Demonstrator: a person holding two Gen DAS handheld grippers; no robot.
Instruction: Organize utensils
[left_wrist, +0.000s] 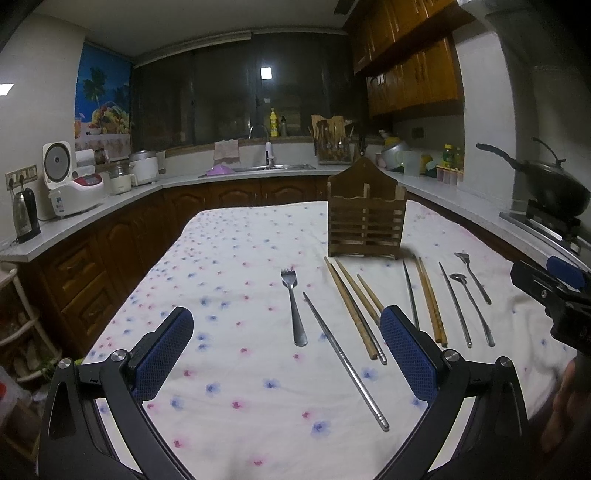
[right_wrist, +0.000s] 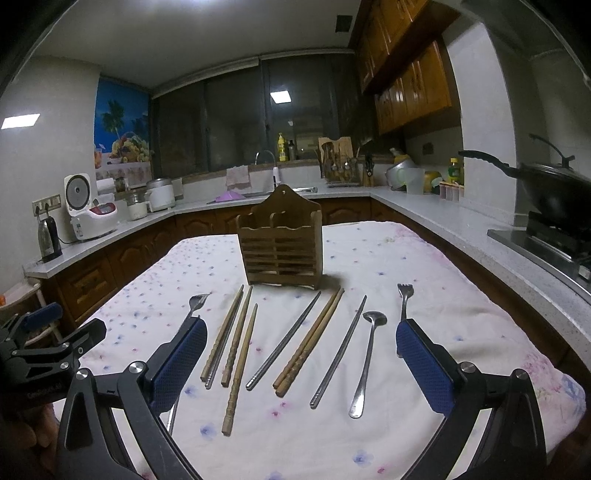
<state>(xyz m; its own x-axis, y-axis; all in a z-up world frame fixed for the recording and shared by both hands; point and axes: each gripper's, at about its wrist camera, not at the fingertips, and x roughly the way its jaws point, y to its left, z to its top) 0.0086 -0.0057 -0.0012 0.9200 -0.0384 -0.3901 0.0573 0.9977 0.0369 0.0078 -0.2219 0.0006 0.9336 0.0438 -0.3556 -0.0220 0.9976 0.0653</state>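
Observation:
A slatted wooden utensil holder (left_wrist: 365, 218) (right_wrist: 280, 243) stands upright mid-table on the floral cloth (left_wrist: 240, 258). In front of it lie a fork (left_wrist: 293, 306), metal chopsticks (left_wrist: 343, 362) (right_wrist: 284, 339), wooden chopsticks (left_wrist: 354, 310) (right_wrist: 236, 332), a spoon (right_wrist: 367, 358) and a small fork (right_wrist: 404, 299), all in a rough row. My left gripper (left_wrist: 288, 314) hovers open above the fork and the nearest metal chopstick. My right gripper (right_wrist: 302, 326) is open above the row's middle, holding nothing. One of its fingers (right_wrist: 184, 350) hides part of the big fork.
Counters wrap around the table. A rice cooker (left_wrist: 70, 184) and kettle (left_wrist: 26, 216) stand on the left, a sink (left_wrist: 273, 168) lies at the back, and a black wok (left_wrist: 554, 184) sits on the stove at right. A hand (left_wrist: 565, 406) shows at the lower right.

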